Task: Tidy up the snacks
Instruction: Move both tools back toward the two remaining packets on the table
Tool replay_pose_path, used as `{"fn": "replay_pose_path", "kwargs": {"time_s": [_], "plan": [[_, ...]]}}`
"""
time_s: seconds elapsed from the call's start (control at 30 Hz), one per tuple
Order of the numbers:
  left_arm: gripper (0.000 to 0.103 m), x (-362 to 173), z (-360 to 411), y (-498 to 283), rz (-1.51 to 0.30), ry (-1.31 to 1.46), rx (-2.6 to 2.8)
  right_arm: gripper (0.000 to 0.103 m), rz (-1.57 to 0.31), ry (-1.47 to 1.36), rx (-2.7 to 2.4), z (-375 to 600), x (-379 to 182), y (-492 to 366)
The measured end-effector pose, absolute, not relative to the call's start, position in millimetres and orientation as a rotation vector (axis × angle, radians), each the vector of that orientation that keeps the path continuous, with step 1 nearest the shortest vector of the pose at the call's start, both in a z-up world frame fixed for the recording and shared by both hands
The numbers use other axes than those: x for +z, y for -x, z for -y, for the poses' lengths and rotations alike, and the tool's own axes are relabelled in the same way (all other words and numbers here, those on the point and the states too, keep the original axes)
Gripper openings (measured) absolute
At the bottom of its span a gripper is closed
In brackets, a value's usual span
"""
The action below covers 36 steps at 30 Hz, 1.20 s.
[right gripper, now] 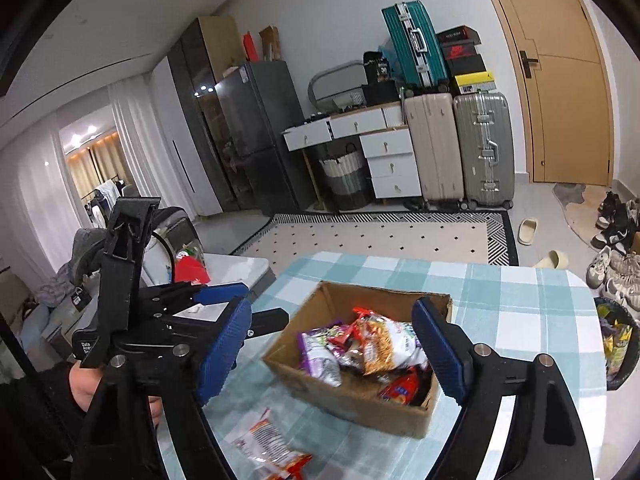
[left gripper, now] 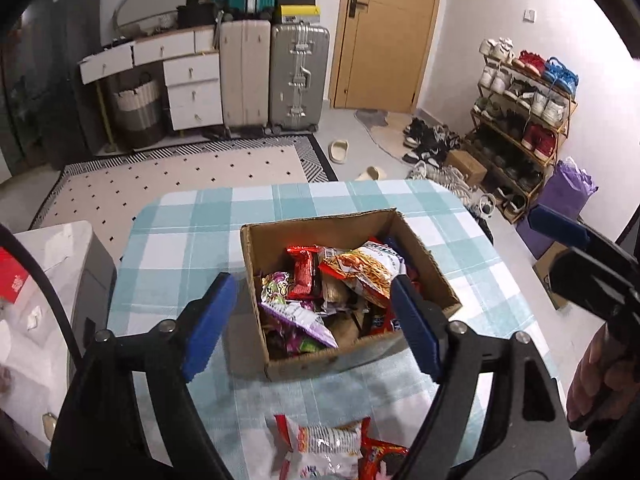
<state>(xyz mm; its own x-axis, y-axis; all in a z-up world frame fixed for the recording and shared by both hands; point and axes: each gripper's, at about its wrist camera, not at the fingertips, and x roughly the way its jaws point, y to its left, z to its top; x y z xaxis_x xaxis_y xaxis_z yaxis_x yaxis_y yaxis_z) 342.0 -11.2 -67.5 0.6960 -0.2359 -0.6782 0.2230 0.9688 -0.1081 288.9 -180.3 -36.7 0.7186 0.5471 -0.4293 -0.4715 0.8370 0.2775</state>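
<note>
Loose snack packets [left gripper: 332,446] at 6 o'clock beneath left tongs [left gripper: 312,320], nearer than right tongs [right gripper: 332,352]; both wide open, empty; box [left gripper: 348,360] at 12.

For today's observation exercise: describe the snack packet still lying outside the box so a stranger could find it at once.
Start at the checked table and find the cardboard box of snacks. The packet lies flat on the cloth just in front of the box. It is white and red, and it is outside the box, not piled within.

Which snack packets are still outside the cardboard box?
The white-and-orange packet and the red packet beside it lie on the checked tablecloth; the others are inside the box.
</note>
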Motion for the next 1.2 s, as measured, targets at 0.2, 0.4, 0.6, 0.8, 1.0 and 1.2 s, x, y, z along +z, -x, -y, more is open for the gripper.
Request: {"fn": "replay_pose_path", "kwargs": {"time_s": [0.2,0.4,0.6,0.8,1.0,1.2], "plan": [[0.079,-47.8,11.1,-304.6,-0.713,0.017,-0.259,0.091,-0.483,-0.175,0.587,177.0,-30.7,-246.9],[0.083,-37.1,5.1,-257.5,-0.662,0.021,-0.259,0.097,-0.446,-0.166,0.601,173.3,-31.3,-207.9],[0.085,-43.9,-5.9,-215.0,-0.64,0.031,-0.237,0.098,-0.457,-0.195,0.623,176.0,-48.9,-182.7],[0.089,-55.4,-4.8,-187.6,-0.638,0.0,-0.235,0.098,-0.477,-0.242,0.64,180.7,-82.9,-170.1],[0.102,-76.9,-6.3,-169.9,-0.631,0.0,-0.239,0.099,-0.512,-0.203,0.626,172.8,-114.6,-159.4],[0.102,-97.5,-20.2,-164.9,-0.62,0.036,-0.213,0.1,-0.569,-0.125,0.658,154.9,-148.7,-148.4]]}}
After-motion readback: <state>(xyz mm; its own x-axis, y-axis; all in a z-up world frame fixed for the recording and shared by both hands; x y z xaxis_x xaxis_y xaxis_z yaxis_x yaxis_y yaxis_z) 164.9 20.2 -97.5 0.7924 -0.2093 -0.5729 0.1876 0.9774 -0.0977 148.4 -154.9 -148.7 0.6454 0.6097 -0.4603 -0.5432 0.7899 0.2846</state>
